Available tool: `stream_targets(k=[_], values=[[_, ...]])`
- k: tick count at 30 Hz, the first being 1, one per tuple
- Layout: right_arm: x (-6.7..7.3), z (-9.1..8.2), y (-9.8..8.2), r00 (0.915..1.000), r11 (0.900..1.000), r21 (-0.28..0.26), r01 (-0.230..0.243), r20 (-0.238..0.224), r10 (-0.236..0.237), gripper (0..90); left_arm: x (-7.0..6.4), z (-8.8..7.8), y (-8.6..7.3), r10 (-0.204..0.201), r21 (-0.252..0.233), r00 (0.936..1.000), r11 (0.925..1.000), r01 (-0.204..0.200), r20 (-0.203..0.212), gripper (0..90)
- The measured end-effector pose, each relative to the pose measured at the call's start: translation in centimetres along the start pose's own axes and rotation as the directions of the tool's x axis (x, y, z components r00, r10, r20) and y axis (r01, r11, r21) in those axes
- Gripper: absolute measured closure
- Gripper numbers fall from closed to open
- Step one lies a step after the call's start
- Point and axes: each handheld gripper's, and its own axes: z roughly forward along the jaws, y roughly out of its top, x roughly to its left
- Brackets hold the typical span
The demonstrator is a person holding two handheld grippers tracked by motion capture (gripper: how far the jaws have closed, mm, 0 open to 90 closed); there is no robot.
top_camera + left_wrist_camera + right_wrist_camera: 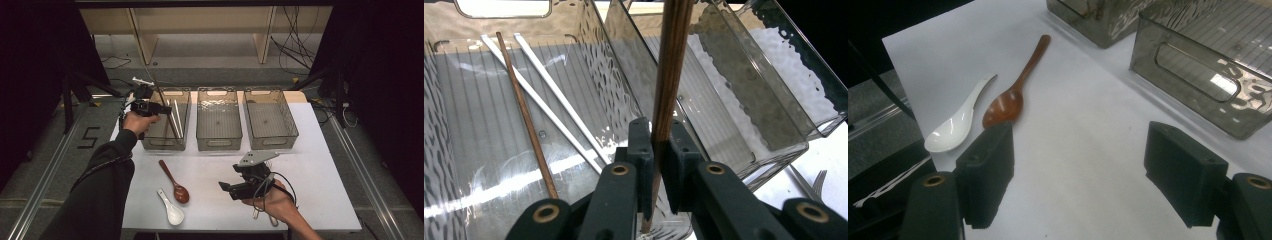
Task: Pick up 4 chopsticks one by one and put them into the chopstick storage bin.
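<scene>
1 brown chopstick (669, 90) pinched in left gripper (655, 150); right gripper (1078, 175) gapes wide

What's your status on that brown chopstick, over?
Left gripper shut on brown chopstick, over left bin. Right gripper open, idle above table. Three chopsticks already in bin; nothing blocking.

From my left gripper (655, 152): jaws clamped on a brown chopstick (670, 85), held over a clear bin (619, 95). In it I count two white chopsticks (549, 102) and another brown one (526, 117).
</scene>
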Motion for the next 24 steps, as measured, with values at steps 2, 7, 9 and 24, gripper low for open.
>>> stream_targets(k=[2,7,9,24], values=[[0.0,0.0,0.0,1.0000,1.000,0.000,0.000,-0.001,0.000,29.2,0.1,0.1,-0.1,-0.003,0.001,1.0000,1.0000,0.003,0.001,82.6],[0.0,0.0,0.0,1.0000,1.000,0.002,0.000,-0.001,0.000,29.2,0.1,0.2,-0.2,-0.007,0.006,1.0000,1.0000,0.007,0.005,82.6],[0.0,0.0,0.0,1.0000,1.000,0.001,0.000,-0.001,0.000,29.2,0.0,0.3,-0.2,-0.006,0.008,1.0000,0.9999,0.006,0.005,82.5],[0.0,0.0,0.0,1.0000,1.000,0.001,0.004,-0.001,-0.004,29.2,0.2,1.1,-0.6,-0.016,0.023,0.9998,0.9996,0.017,-0.013,81.2]])
